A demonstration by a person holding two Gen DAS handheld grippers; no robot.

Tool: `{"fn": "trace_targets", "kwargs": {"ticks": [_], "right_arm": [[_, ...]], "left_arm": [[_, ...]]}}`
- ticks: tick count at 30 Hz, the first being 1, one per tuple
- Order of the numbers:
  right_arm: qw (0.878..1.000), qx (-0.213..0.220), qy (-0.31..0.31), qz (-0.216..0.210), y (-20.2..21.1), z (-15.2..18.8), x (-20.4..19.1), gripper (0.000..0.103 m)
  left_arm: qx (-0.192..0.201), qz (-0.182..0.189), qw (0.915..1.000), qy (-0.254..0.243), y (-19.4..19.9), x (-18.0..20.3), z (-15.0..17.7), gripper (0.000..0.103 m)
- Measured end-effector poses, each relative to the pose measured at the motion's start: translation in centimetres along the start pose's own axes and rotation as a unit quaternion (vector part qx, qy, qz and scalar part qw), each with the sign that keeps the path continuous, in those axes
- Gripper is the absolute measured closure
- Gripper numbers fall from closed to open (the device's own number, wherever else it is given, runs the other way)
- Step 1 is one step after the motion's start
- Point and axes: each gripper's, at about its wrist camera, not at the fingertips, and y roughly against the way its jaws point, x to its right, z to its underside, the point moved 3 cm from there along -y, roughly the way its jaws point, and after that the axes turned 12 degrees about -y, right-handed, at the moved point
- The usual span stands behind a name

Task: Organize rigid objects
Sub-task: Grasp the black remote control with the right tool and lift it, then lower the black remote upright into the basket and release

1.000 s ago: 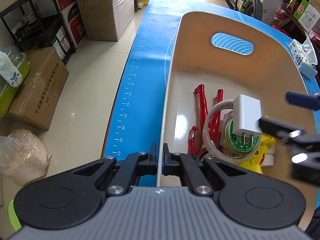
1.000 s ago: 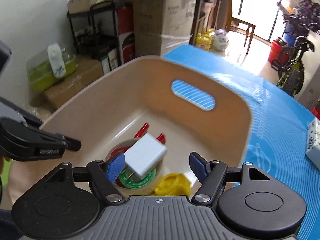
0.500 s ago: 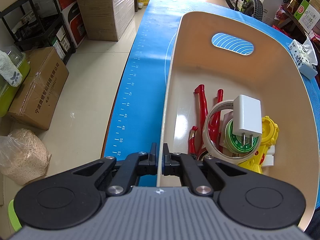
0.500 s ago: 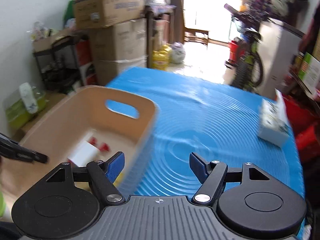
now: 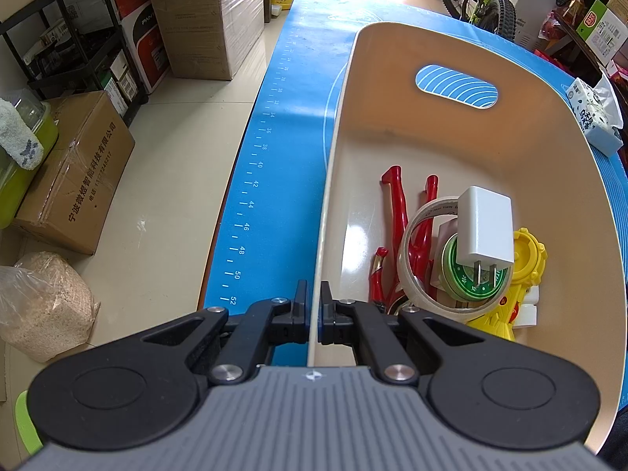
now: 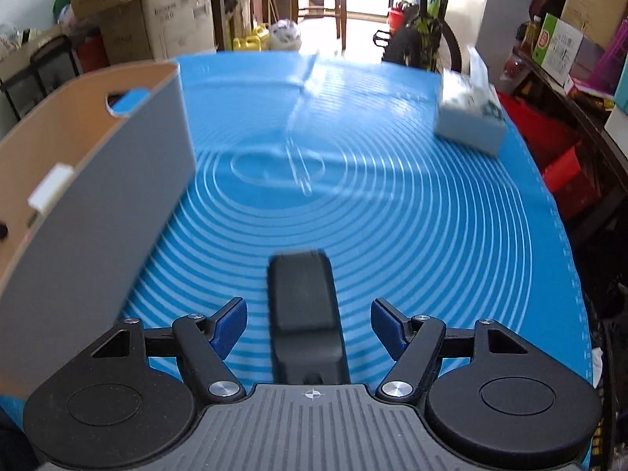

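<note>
My left gripper (image 5: 312,298) is shut on the near left rim of a beige bin (image 5: 337,125). Inside the bin lie a white plug charger (image 5: 484,227), a roll of clear tape (image 5: 416,271), a green tape roll (image 5: 457,286), a red plastic tool (image 5: 398,212) and a yellow toy (image 5: 528,259). My right gripper (image 6: 309,324) is open and empty, low over the blue mat (image 6: 392,212). A black oblong object (image 6: 306,314) lies on the mat between its fingers. The bin (image 6: 102,196) stands to its left, with the charger (image 6: 51,186) showing inside.
A white tissue pack (image 6: 471,117) lies at the far right of the mat; it also shows in the left wrist view (image 5: 594,117). Cardboard boxes (image 5: 74,172), shelves and a bicycle (image 6: 420,35) stand around the table. The floor drops off left of the mat edge (image 5: 251,180).
My right gripper let the white charger drop into the bin, then swung right out of the bin and down over the mat to the black object. The left gripper has not moved.
</note>
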Motion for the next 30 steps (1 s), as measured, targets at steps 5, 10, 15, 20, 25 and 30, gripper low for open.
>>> {"fn": "trace_targets", "kwargs": {"ticks": [5, 10, 15, 20, 25, 30], "right_arm": [[1.000, -0.020, -0.012, 0.005, -1.1, 1.8, 0.8, 0.033], [1.000, -0.013, -0.014, -0.004, -1.6, 2.1, 0.9, 0.035], [1.000, 0.002, 0.001, -0.006, -1.6, 2.3, 0.3, 0.046], [1.000, 0.014, -0.011, -0.007, -1.4, 2.6, 0.4, 0.049], [0.999, 0.031, -0.018, 0.005, -0.8, 2.7, 0.2, 0.049], [0.998, 0.065, -0.025, -0.006, 1.4, 1.6, -0.3, 0.049]], "left_arm": [[0.000, -0.001, 1.0000, -0.001, 0.0, 0.0, 0.0, 0.098], [-0.001, -0.002, 1.0000, -0.001, 0.0, 0.0, 0.0, 0.098], [-0.001, -0.002, 1.0000, -0.001, -0.1, 0.1, 0.0, 0.098], [-0.001, -0.002, 1.0000, -0.001, -0.1, 0.1, 0.0, 0.098], [-0.001, -0.002, 1.0000, -0.002, -0.1, 0.1, 0.0, 0.098], [-0.001, -0.003, 1.0000, -0.002, -0.1, 0.2, 0.0, 0.098]]}}
